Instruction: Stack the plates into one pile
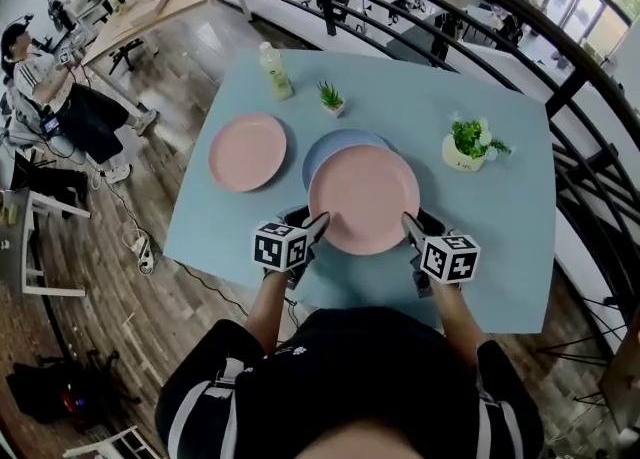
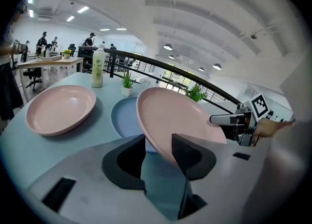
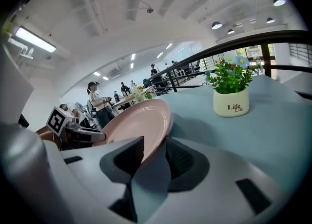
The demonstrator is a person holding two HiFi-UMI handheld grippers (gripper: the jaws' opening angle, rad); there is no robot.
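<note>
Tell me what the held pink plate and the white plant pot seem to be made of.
Held pink plate: probably plastic or melamine with a matte finish. It has a thin, even rim and a dull, soft sheen with no glassy highlights.
White plant pot: likely glazed ceramic. It is smooth and slightly glossy with printed lettering, though plastic can't be ruled out.

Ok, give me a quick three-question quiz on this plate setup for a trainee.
1. True or false: the left claw and right claw both grip the held pink plate.
2. Which thing lies partly beneath that plate? A) blue plate B) bottle C) flower pot
3. Fill in: the other pink plate rests on the table toward the person's ____ side.
Key: 1 true; 2 A; 3 left.
</note>
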